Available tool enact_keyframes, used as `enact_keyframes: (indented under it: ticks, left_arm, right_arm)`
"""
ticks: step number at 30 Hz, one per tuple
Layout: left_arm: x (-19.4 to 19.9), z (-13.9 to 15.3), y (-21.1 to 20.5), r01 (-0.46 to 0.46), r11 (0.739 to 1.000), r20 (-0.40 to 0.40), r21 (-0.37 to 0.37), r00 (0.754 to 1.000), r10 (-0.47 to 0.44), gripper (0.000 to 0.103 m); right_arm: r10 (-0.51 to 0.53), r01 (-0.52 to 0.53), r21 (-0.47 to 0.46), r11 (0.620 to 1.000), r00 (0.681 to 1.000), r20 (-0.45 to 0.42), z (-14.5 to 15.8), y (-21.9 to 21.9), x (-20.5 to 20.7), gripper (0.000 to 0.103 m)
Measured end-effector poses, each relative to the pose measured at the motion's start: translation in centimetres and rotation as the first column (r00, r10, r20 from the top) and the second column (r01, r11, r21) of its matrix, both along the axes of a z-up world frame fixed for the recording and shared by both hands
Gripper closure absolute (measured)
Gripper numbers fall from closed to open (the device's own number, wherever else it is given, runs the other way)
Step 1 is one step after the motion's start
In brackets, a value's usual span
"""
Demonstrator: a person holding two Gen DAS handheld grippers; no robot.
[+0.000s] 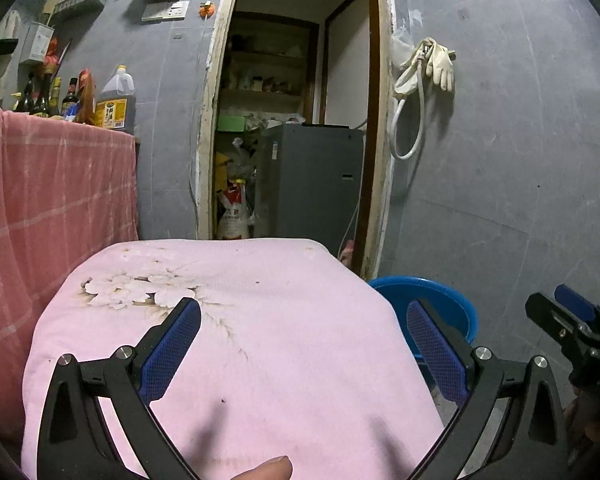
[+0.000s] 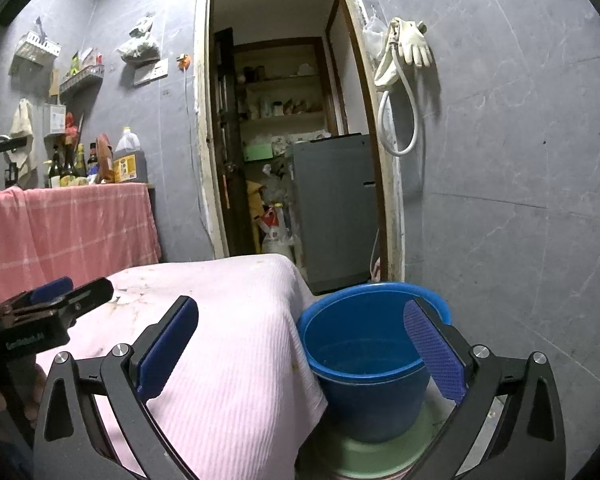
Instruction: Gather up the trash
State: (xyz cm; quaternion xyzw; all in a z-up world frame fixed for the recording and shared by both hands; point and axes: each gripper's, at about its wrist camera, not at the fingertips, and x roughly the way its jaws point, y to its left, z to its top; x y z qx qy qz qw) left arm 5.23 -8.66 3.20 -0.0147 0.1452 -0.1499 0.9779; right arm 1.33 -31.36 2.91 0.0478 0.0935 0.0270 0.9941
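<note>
left gripper (image 1: 304,344) jaws wide, nothing held | right gripper (image 2: 300,344) jaws wide, nothing held | no trash seen on table cloth (image 1: 260,320) | risk: blue bucket (image 2: 364,344) at 1 o'clock knocked if swung past

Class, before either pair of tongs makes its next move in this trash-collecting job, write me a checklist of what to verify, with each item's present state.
1. Left tongs open and empty: ok.
2. Right tongs open and empty: ok.
3. Trash located on the pink cloth: not ok; only small specks and stains show.
4. Blue bucket open and reachable beside the cloth: ok.
5. Bucket holds no trash yet: ok; only its bare blue inside shows.
6. The two tongs apart from each other: ok.
</note>
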Motion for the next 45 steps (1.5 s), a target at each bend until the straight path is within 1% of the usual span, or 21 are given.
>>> enact_keyframes:
  ticks: [7,45]
  left_arm:
    - [0.3,-0.2,0.5,-0.010,1.000,-0.008,-0.006,1.000,0.010,0.002]
    - [0.9,-0.6,0.9,-0.019,1.000,-0.046,-0.014,0.999,0.018,0.002]
  right_arm:
    - [-0.002,0.002,0.013,1.000,1.000,0.008,-0.2,-0.4,-0.1,0.000]
    - [-0.006,0.006,0.016,1.000,1.000,0.011,0.0,0.0,-0.2,0.000]
